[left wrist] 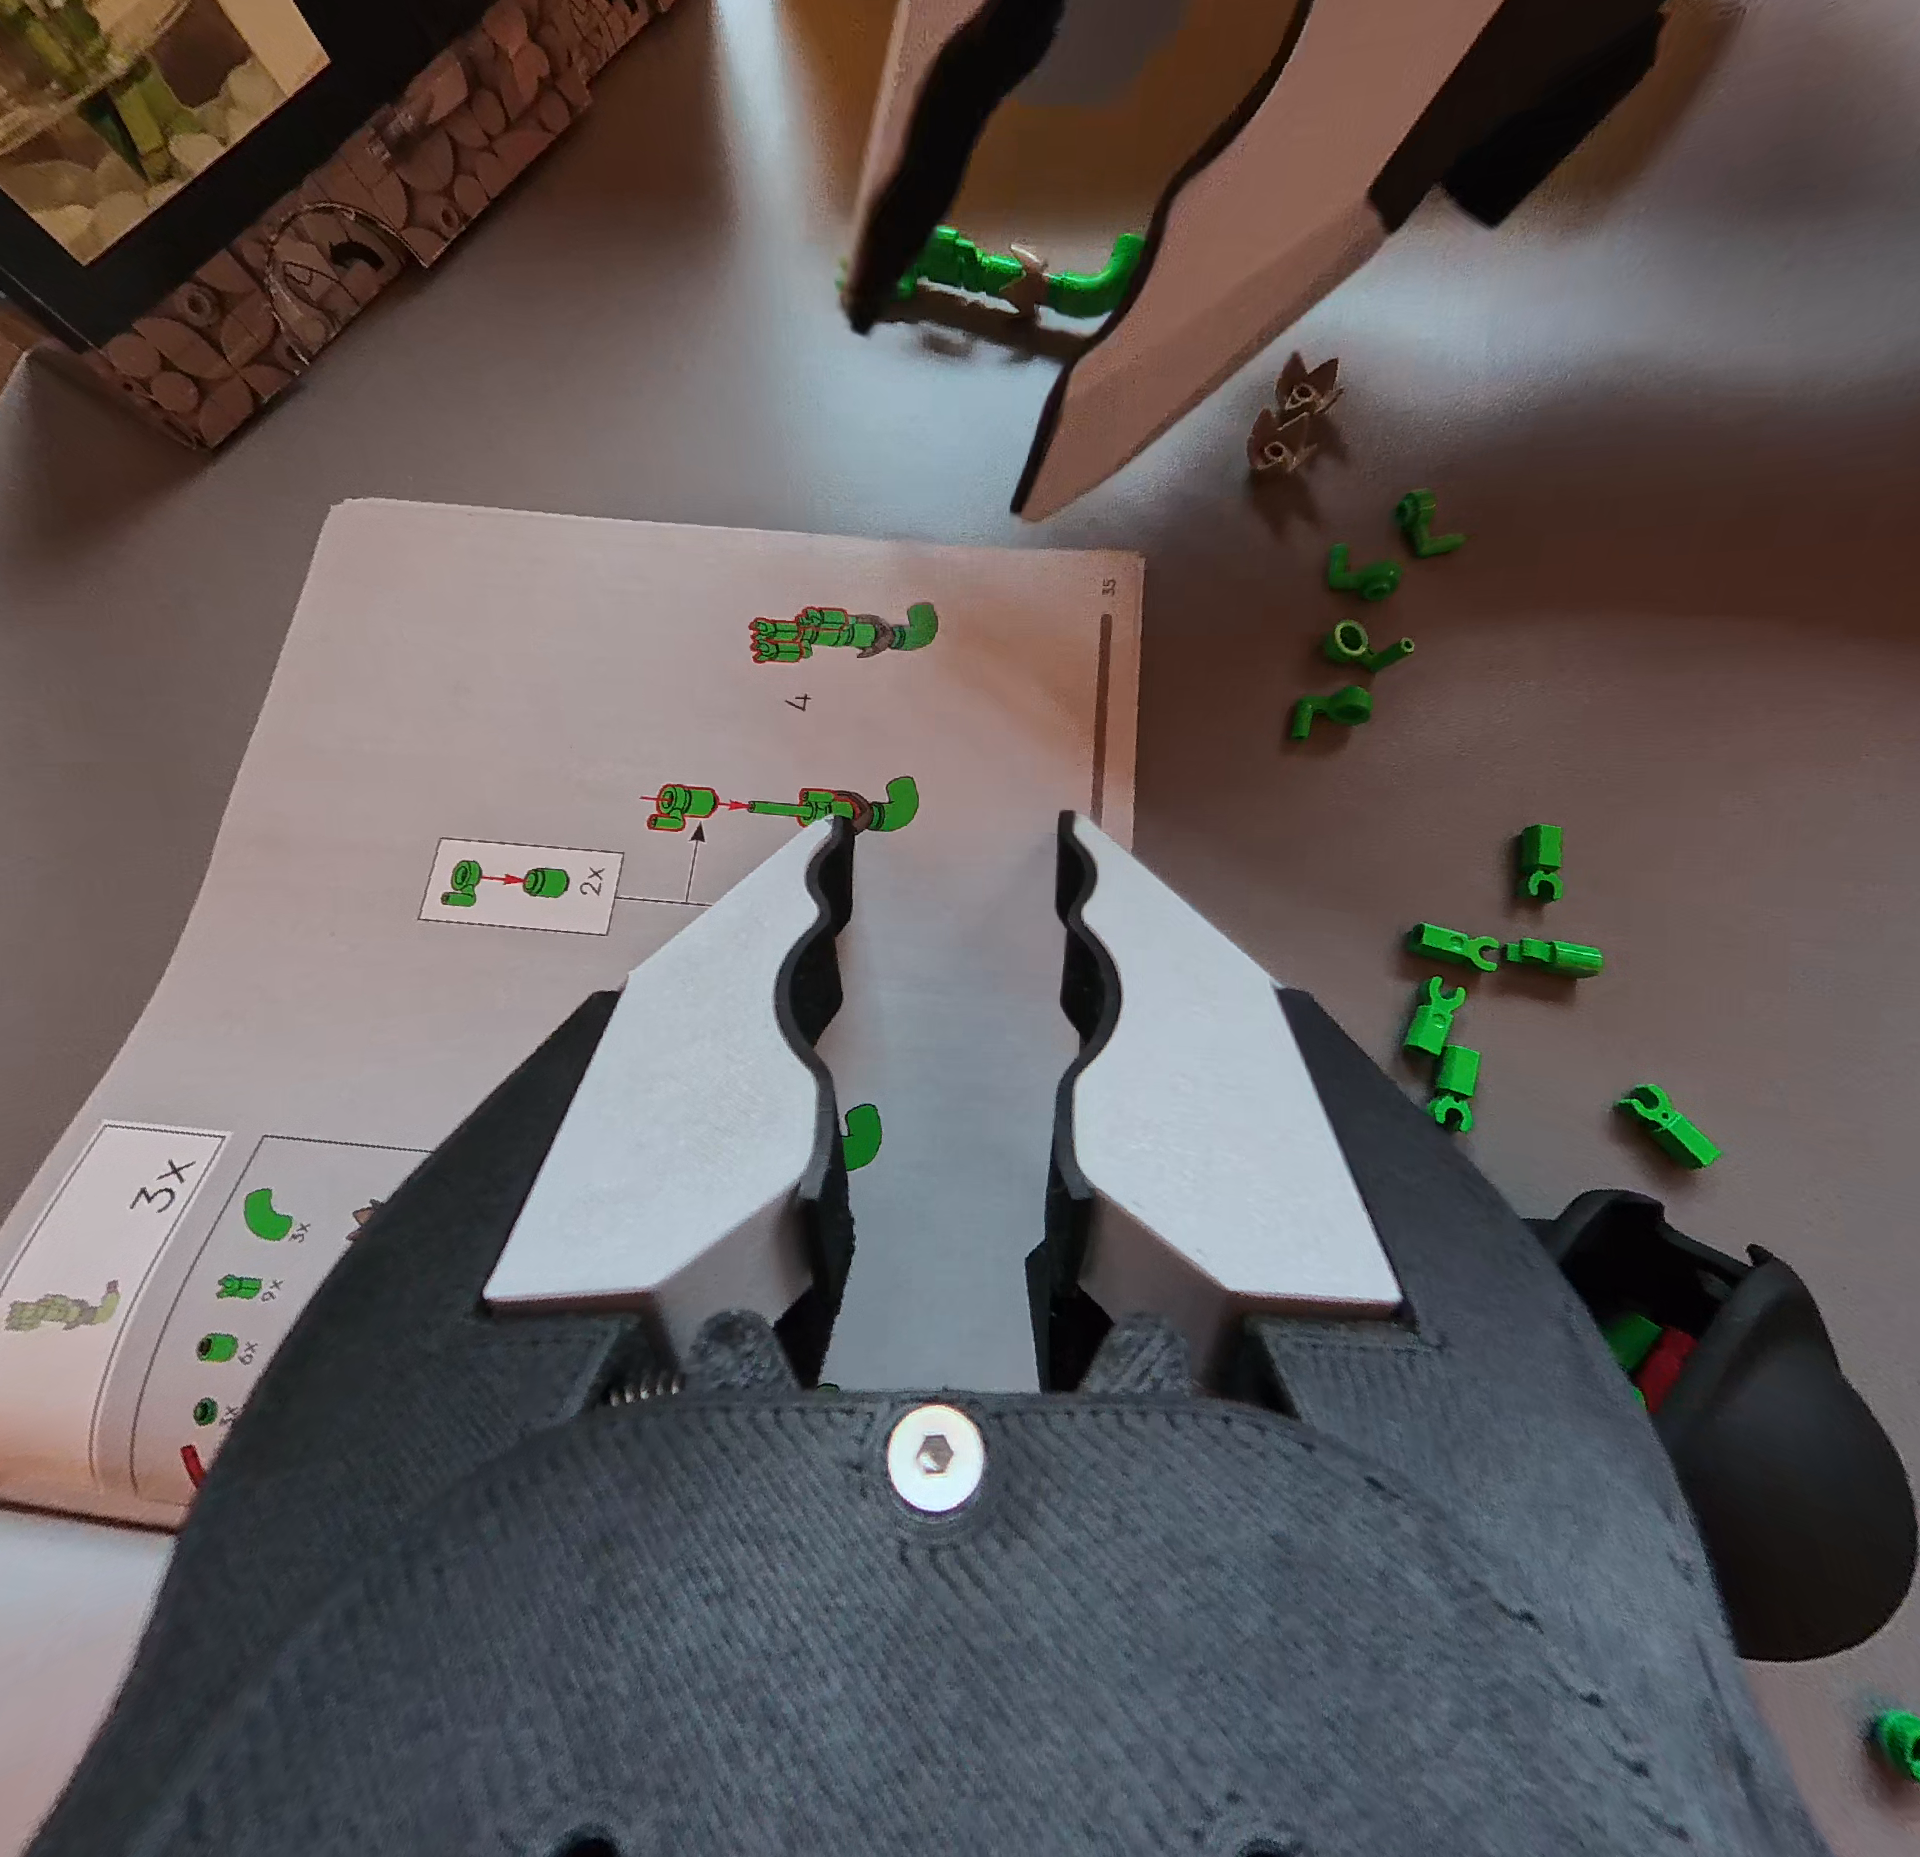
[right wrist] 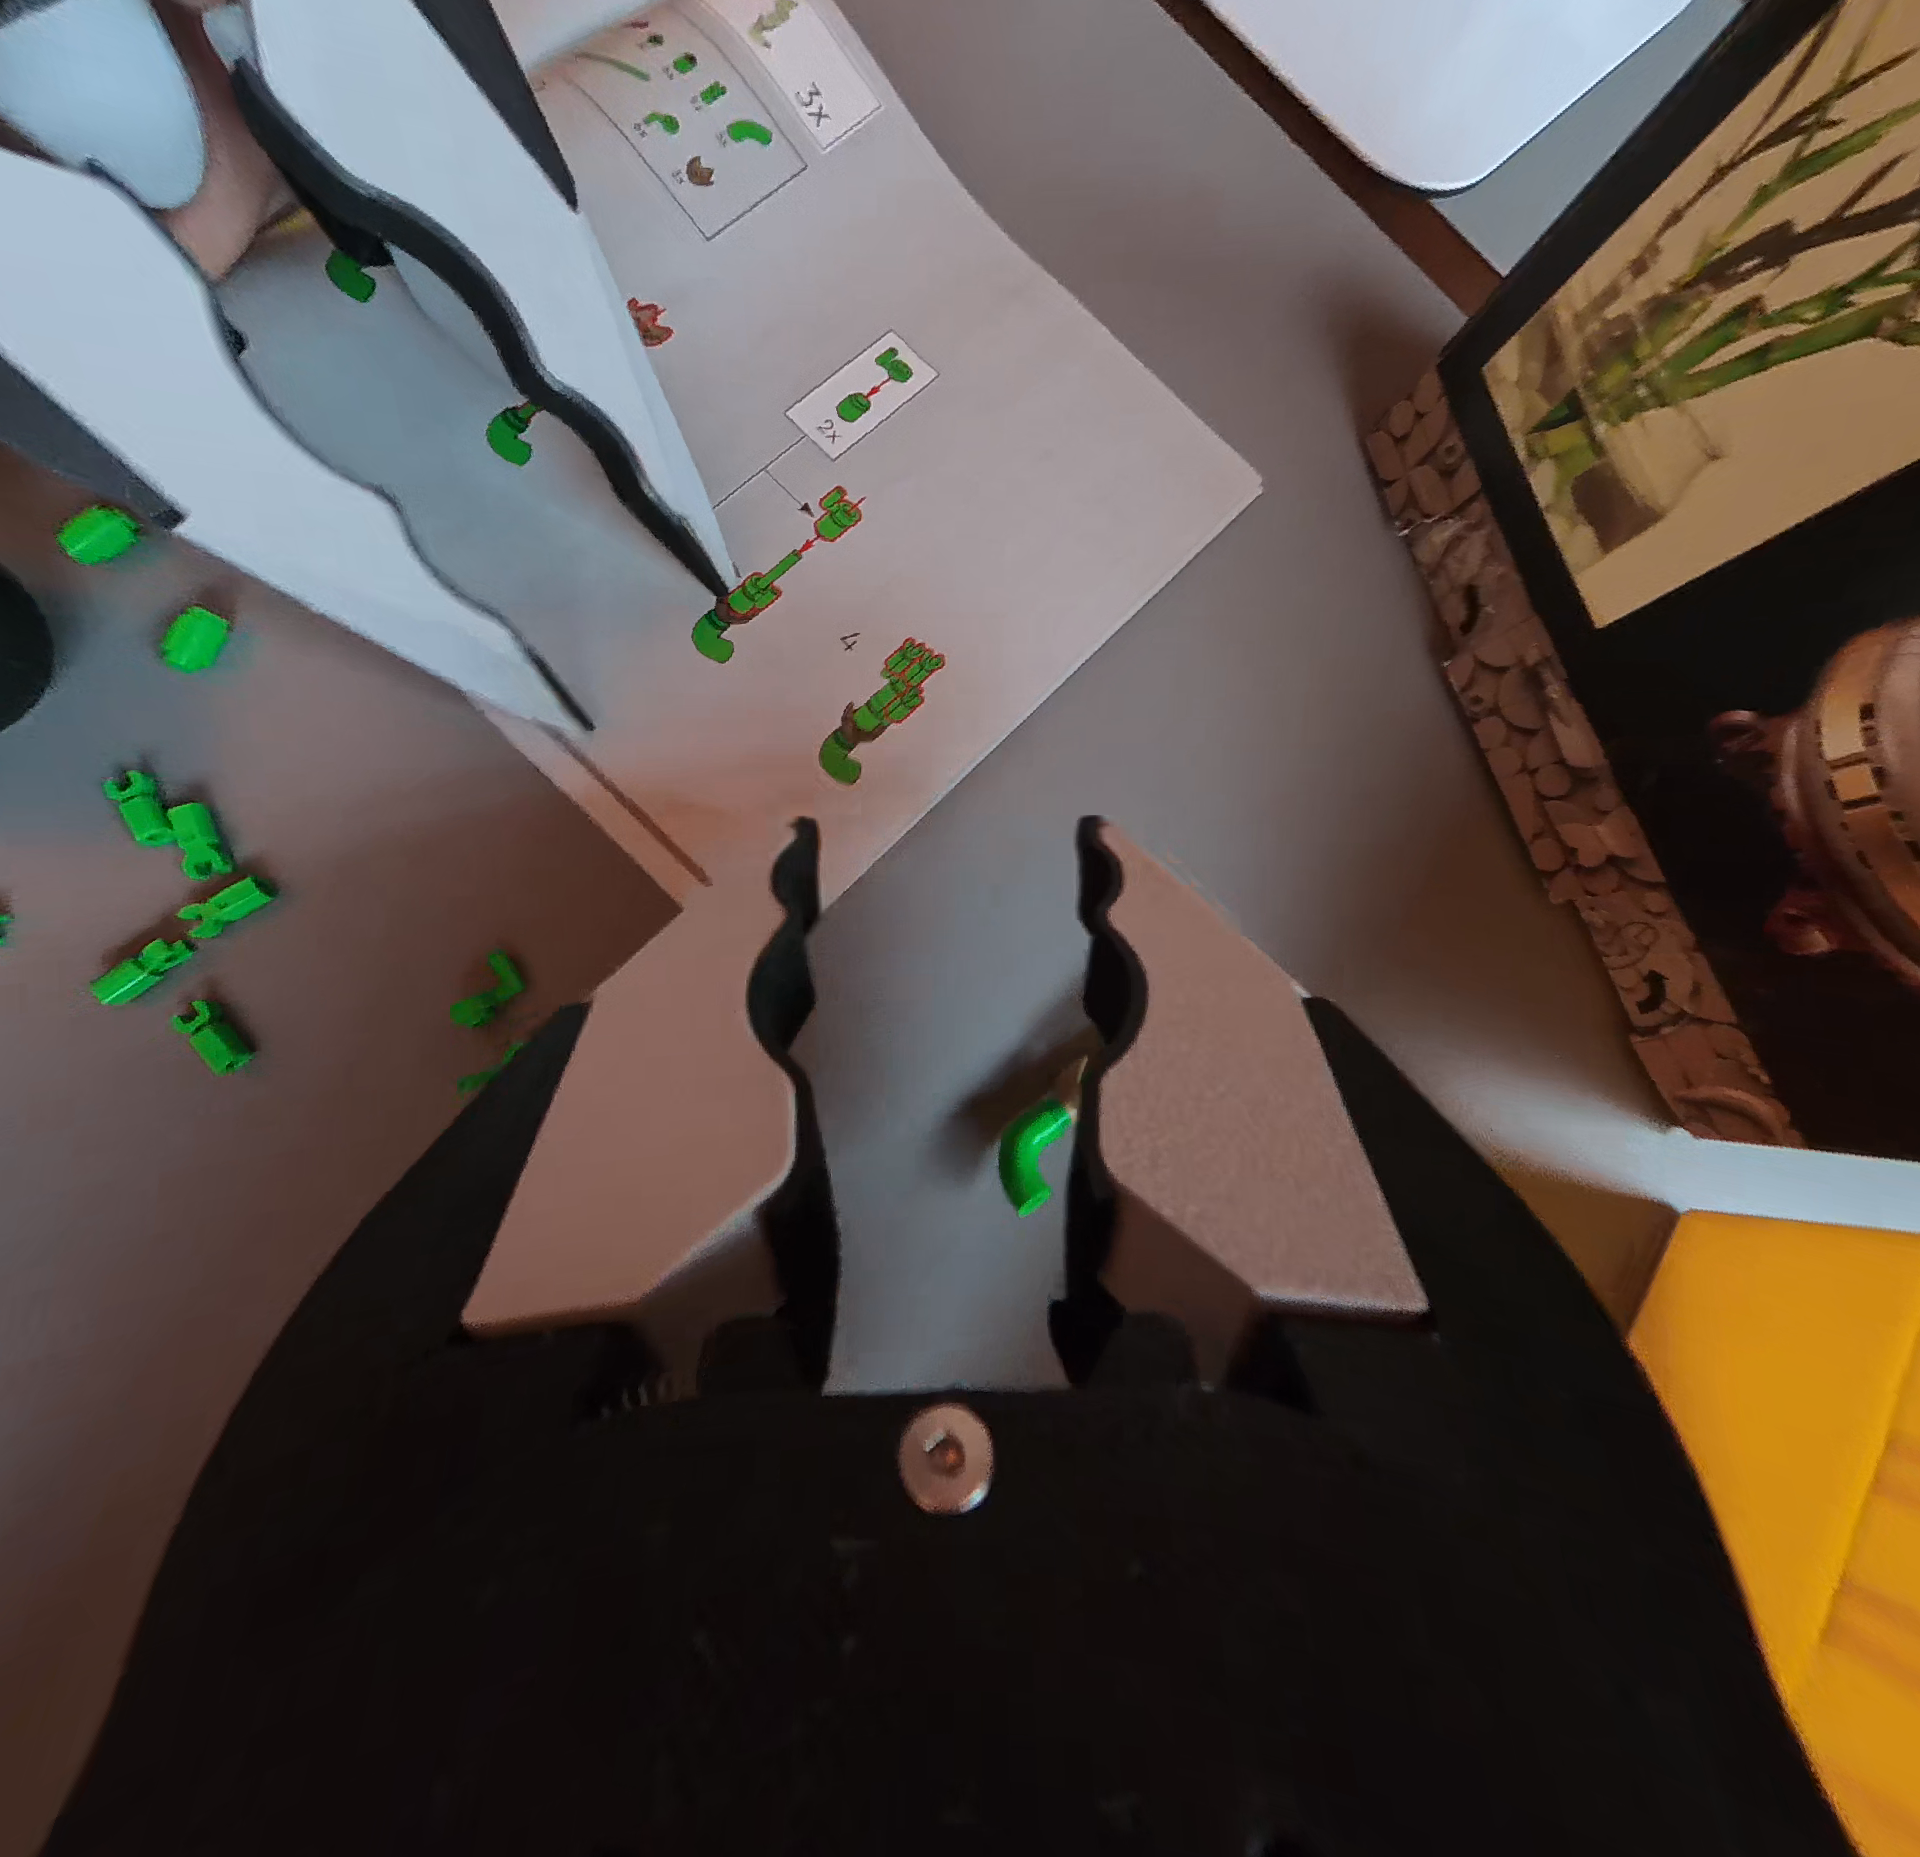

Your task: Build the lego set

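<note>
We're running two grippers over a grey table [left wrist: 623, 405]. Left gripper [left wrist: 956, 831] hangs above the open instruction booklet [left wrist: 436, 976], jaws spread wide, nothing between them. In the right wrist view the same gripper [right wrist: 655, 654] comes in from the upper left, tips over the booklet [right wrist: 1039, 436].

Right gripper [right wrist: 940, 831] is also wide open and holds nothing. The partly built green stem [left wrist: 1013, 275] lies on the table between and under its fingers; in the left wrist view it's at the far side, one end at the left fingertip, a small brown leaf piece around its middle. In the right wrist view we only see its curved green end [right wrist: 1031, 1153] just beside the right finger; whether they touch, we can't tell.

Loose parts sit right of the booklet in the left wrist view: two brown leaf pieces [left wrist: 1294, 415], a group of small green elbow pieces [left wrist: 1361, 612] nearer, then green clip pieces [left wrist: 1496, 986] nearer still. A black cup [left wrist: 1745, 1412] with green and red bits is at the near right.

The set's box [left wrist: 312, 176] stands at the far left, past the booklet. In the right wrist view the box [right wrist: 1714, 664] is on the right, with a yellow thing [right wrist: 1787, 1495] at the near right and a white tray [right wrist: 1423, 51] at the far edge.
</note>
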